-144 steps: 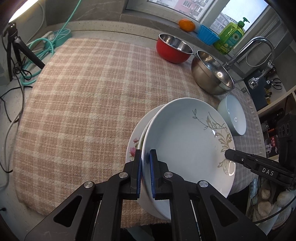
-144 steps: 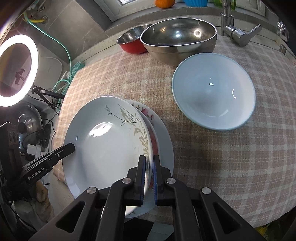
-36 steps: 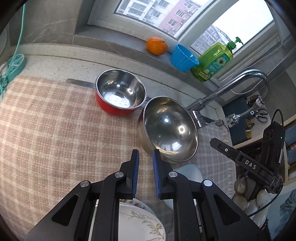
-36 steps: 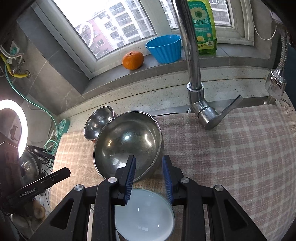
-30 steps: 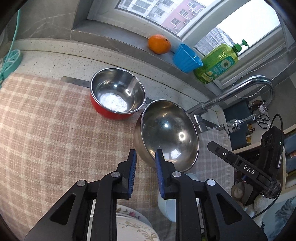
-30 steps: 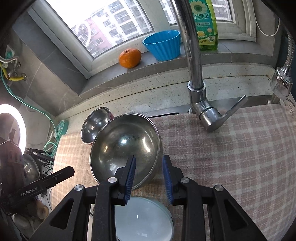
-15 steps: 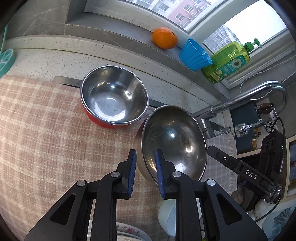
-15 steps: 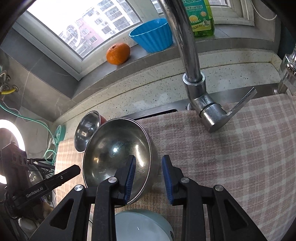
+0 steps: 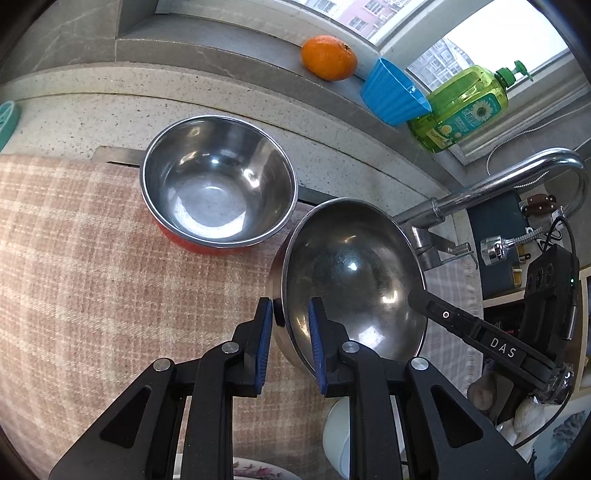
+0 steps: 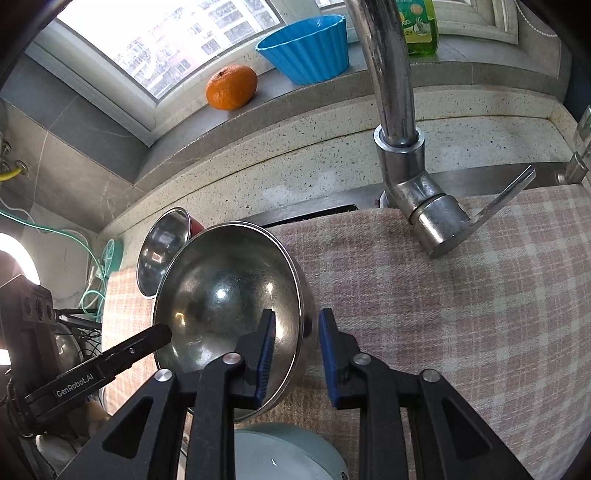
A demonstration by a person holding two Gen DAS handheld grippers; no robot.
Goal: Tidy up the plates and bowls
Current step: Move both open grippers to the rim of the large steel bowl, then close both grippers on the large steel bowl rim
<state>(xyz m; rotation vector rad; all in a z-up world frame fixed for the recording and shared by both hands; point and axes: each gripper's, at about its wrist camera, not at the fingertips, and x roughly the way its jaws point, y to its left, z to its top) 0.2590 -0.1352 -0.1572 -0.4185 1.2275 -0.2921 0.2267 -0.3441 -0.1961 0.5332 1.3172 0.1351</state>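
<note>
Straddling steel bowl (image 9: 354, 273) rim, both hand-held grippers, jaws parted

Orange (image 9: 328, 57), blue cup (image 9: 391, 98), soap bottle (image 9: 463, 109) on windowsill; faucet (image 10: 399, 122).

The flowered plate (image 9: 258, 472) is cut off by the bottom edge of the left wrist view, only a sliver of rim showing between the arms of the left hand-held gripper (image 9: 290, 312). The pale blue bowl (image 10: 280, 456) is likewise cropped at the bottom of the right wrist view, partly behind the right hand-held gripper (image 10: 295, 323). The red bowl (image 10: 164, 251) sits mostly hidden behind the large steel bowl (image 10: 221, 295), and the soap bottle (image 10: 419, 31) is cut by the top edge, with its label too blurred to read.
</note>
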